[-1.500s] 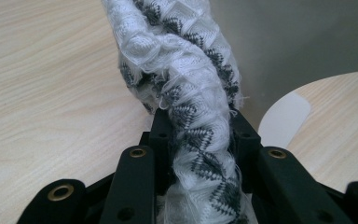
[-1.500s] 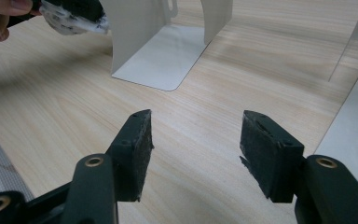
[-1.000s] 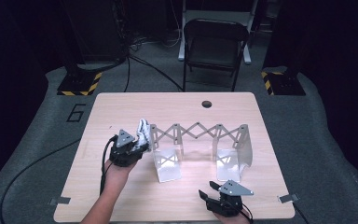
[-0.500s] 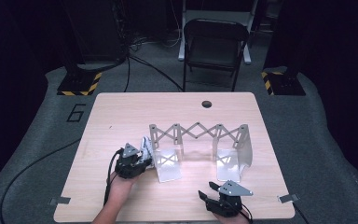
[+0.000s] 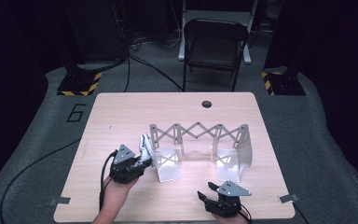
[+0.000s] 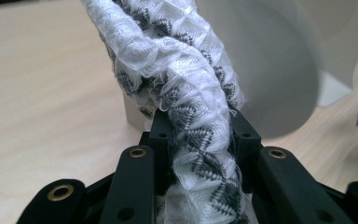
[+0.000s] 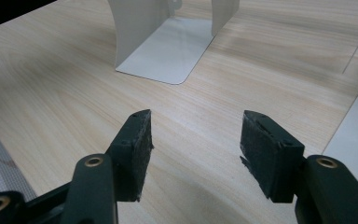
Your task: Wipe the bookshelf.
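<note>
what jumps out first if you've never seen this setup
The white scissor-lattice rack stands mid-table on its curved feet. At its left end the left gripper is shut on a bunched white-and-grey patterned cloth. The right gripper rests near the table's front edge, jaws open, with nothing between them.
</note>
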`<state>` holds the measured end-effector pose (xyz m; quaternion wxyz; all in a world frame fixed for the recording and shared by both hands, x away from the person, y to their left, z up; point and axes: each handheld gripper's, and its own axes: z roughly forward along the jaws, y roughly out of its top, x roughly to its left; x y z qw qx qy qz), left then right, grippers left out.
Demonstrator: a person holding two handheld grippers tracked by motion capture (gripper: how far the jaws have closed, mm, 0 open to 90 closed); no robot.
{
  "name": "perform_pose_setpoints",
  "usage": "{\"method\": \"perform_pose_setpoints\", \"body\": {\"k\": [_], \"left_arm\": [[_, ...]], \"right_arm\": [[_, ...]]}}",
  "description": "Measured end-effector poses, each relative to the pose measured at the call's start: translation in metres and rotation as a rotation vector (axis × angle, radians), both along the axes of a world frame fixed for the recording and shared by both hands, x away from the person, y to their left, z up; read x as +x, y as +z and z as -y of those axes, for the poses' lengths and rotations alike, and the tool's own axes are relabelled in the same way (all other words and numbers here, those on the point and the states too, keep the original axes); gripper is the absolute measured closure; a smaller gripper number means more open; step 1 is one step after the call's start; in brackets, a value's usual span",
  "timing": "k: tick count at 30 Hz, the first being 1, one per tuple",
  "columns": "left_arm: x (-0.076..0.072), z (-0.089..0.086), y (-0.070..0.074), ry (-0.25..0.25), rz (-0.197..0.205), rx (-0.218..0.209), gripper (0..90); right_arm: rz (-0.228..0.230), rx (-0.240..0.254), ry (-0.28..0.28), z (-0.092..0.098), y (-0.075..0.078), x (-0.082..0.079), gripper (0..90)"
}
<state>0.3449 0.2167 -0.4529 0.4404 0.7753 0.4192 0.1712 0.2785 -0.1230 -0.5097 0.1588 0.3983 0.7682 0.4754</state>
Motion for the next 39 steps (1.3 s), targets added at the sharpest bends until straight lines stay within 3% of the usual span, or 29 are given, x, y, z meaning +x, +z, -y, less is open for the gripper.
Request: {"method": "perform_pose_setpoints", "body": {"k": [1,2,3,4,5,7,9,10,11,12,13,14,16,17,18,22,25,26,27,28,29,30,31,33,34,37,38,39], "left_arm": [[0.000,0.000,0.000,0.000,0.000,0.000,68.7],[0.002,0.005,-0.020,0.004,-0.048,0.018,68.7],[0.002,0.005,-0.020,0.004,-0.048,0.018,68.7],[0.004,0.007,-0.038,0.003,-0.088,0.028,68.7],[0.004,0.007,-0.038,0.003,-0.088,0.028,68.7],[0.004,0.009,-0.050,0.002,-0.129,0.042,68.7],[0.002,0.011,-0.051,-0.003,-0.131,0.054,68.7],[-0.001,0.012,-0.042,-0.006,-0.109,0.043,68.7],[-0.001,0.012,-0.042,-0.006,-0.109,0.043,68.7],[-0.007,0.011,-0.025,-0.020,-0.070,0.025,68.6],[-0.007,0.011,-0.025,-0.020,-0.070,0.025,68.6],[-0.014,0.010,-0.006,-0.032,-0.030,0.002,68.6],[-0.023,0.010,0.014,-0.041,0.014,-0.026,68.6],[-0.023,0.010,0.014,-0.041,0.014,-0.026,68.6],[-0.030,0.009,0.032,-0.052,0.063,-0.045,68.6],[-0.034,0.010,0.044,-0.060,0.092,-0.060,68.5],[-0.029,0.012,0.031,-0.041,0.083,-0.058,68.5],[-0.024,0.011,0.016,-0.032,0.042,-0.042,68.5],[-0.024,0.011,0.016,-0.032,0.042,-0.042,68.5],[-0.018,0.013,-0.005,-0.011,0.000,-0.026,68.5],[-0.018,0.013,-0.005,-0.011,0.000,-0.026,68.5],[-0.013,0.015,-0.027,0.003,-0.056,-0.020,68.5],[-0.013,0.015,-0.027,0.003,-0.056,-0.020,68.5],[-0.011,0.018,-0.048,0.012,-0.103,-0.005,68.5],[-0.010,0.020,-0.062,0.007,-0.141,0.023,68.5],[-0.010,0.022,-0.062,0.004,-0.133,0.039,68.5],[-0.008,0.021,-0.054,0.001,-0.116,0.034,68.5],[-0.008,0.021,-0.054,0.001,-0.116,0.034,68.6]], "right_arm": [[0.001,-0.004,0.005,0.000,0.000,0.000,43.0],[-0.001,-0.004,-0.005,0.000,-0.001,0.000,43.0],[-0.001,-0.004,-0.005,0.000,-0.001,0.000,43.0],[-0.003,-0.003,-0.005,0.000,-0.001,0.001,43.0],[-0.003,-0.003,-0.005,0.000,-0.001,0.001,43.0],[-0.003,-0.004,-0.003,0.001,-0.001,0.000,42.9],[-0.003,-0.003,-0.001,0.001,-0.001,0.001,42.9],[-0.003,-0.003,-0.001,0.001,-0.001,0.000,42.9],[-0.003,-0.003,-0.001,0.002,-0.001,0.000,42.9],[-0.003,-0.003,-0.002,0.002,-0.001,0.001,42.9],[-0.003,-0.003,-0.002,0.002,-0.001,0.001,42.9],[-0.003,0.001,-0.003,0.001,-0.001,0.000,42.9],[0.001,0.000,0.001,0.001,0.000,0.000,42.9],[0.001,0.000,0.001,0.001,0.000,0.000,42.9],[-0.004,-0.002,-0.001,0.000,-0.001,0.000,42.9],[-0.007,-0.006,0.000,-0.001,-0.001,0.000,42.8],[-0.006,-0.008,0.001,-0.002,-0.001,0.000,42.8],[-0.003,-0.008,0.001,-0.002,-0.001,-0.001,42.9],[-0.003,-0.008,0.000,-0.002,-0.001,-0.001,42.9],[-0.004,-0.009,0.000,-0.001,-0.002,0.000,42.9],[-0.004,-0.009,0.000,-0.001,-0.002,0.000,42.9],[-0.007,-0.008,0.007,0.000,-0.002,0.000,42.9],[-0.007,-0.008,0.007,0.000,-0.002,0.000,42.9],[-0.008,-0.010,0.003,0.000,-0.003,0.001,42.9],[-0.009,-0.007,0.007,0.000,-0.003,0.001,42.9],[-0.010,-0.005,0.005,-0.001,-0.002,0.000,42.9],[-0.009,-0.008,0.009,-0.001,-0.002,0.000,42.9],[-0.009,-0.008,0.009,-0.001,-0.002,0.000,42.9]]}}
